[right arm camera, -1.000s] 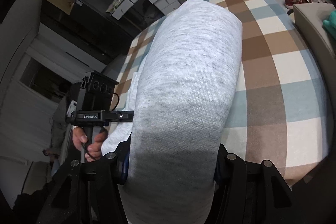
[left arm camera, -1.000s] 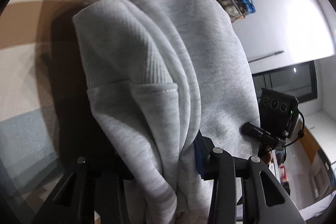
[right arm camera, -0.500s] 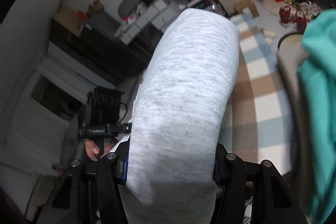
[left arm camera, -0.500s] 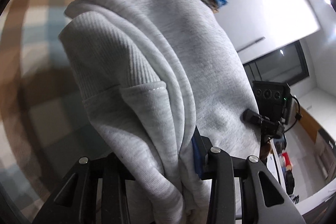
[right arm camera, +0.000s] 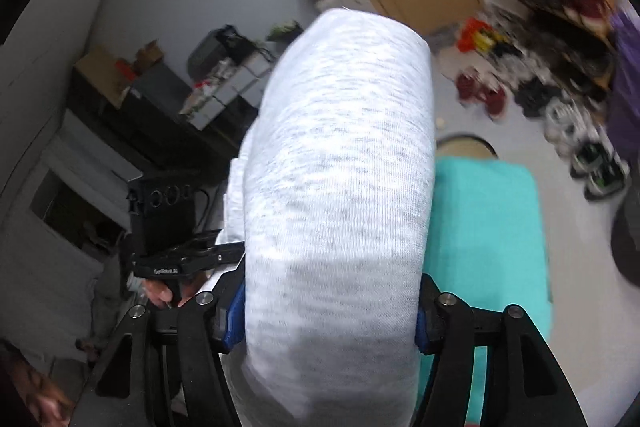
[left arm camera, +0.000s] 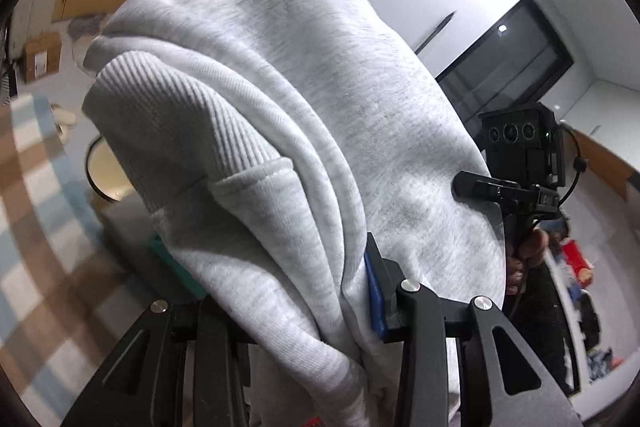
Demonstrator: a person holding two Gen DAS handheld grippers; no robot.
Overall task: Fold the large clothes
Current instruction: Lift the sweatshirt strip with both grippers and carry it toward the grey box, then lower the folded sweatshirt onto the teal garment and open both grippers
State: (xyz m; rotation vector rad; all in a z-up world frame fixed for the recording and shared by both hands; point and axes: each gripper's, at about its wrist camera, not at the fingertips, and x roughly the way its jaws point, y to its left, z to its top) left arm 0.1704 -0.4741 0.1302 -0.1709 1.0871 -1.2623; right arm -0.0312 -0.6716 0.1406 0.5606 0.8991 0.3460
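— Grey sweatshirt (left arm camera: 320, 131), folded, lifted between both claws; left gripper (left arm camera: 296, 291) pinches it.
— Right gripper (right arm camera: 328, 311) is easing open around it. Lower it level onto the teal garment (right arm camera: 488, 227).

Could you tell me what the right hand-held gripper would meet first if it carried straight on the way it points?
Probably the folded teal cloth lying just beyond the bundled light grey sweatshirt between its opening jaws; depth is unclear.

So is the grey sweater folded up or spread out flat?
Folded up. The grey sweater is a thick bundle of stacked layers, carried between both sets of jaws; in the right wrist view it bulges, rounded, above a teal cloth.
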